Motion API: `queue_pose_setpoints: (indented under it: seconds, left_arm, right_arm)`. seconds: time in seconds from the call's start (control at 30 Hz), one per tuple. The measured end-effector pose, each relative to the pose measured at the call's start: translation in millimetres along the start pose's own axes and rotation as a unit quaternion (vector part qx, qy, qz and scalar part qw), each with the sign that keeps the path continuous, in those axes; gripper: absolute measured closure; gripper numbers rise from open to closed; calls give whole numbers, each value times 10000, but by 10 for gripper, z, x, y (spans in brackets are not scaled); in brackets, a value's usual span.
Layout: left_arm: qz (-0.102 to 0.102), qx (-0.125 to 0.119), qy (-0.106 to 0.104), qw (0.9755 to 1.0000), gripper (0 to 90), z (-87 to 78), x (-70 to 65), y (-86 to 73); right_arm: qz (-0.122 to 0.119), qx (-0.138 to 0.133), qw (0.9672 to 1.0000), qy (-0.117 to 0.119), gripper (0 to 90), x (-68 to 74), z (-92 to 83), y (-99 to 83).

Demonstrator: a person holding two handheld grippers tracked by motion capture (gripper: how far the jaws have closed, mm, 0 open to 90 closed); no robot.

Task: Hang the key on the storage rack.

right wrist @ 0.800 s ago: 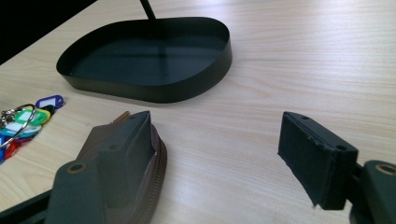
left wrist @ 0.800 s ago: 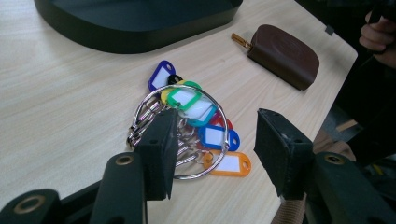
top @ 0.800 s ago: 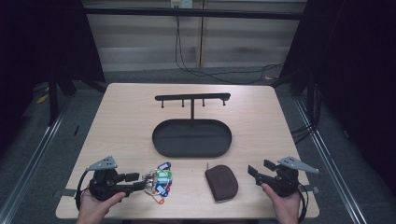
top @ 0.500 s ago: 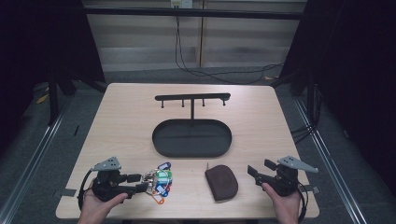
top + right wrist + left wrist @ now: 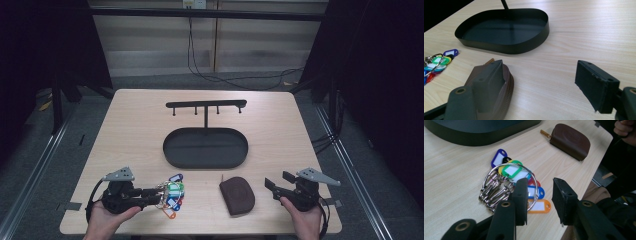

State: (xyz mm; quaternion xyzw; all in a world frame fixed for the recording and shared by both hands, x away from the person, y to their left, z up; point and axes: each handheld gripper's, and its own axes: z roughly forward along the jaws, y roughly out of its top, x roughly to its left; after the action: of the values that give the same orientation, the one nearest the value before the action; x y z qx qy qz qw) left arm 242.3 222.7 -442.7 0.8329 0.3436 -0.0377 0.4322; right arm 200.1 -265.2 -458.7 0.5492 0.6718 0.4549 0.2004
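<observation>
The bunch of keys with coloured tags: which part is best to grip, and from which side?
Probably the metal ring, where it arches clear of the tags. The key bunch lies flat, so the left gripper, already beside it with jaws open, could come in low from its own side and close across the thin wire.

Wooden table point(image 5: 130, 125) — tray stand point(image 5: 205, 148), key bunch point(image 5: 171, 195), brown pouch point(image 5: 237, 195).

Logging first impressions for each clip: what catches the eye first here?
The bunch of bright key tags on a ring, at the table's front left, right before the open left tongs. Next, the black oval tray with its hook rail, mid-table, and the brown pouch just in front of it.
</observation>
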Motion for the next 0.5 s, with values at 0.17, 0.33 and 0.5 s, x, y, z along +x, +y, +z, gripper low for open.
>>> queue_pose_setpoints:
  seconds: [0.17,0.33,0.5]
  left_arm:
    - [-68,20,-14,10000,659,11,12,47]
    - [-32,-19,-153,9999,639,1,-32,120]
    - [78,288,-6,9996,639,71,-54,214]
  right_arm:
    - [-6,-30,10000,-24,239,-12,10,7]
    - [-7,-30,10000,-44,239,1,6,0]
    - [9,-43,10000,-51,239,-2,-3,-5]
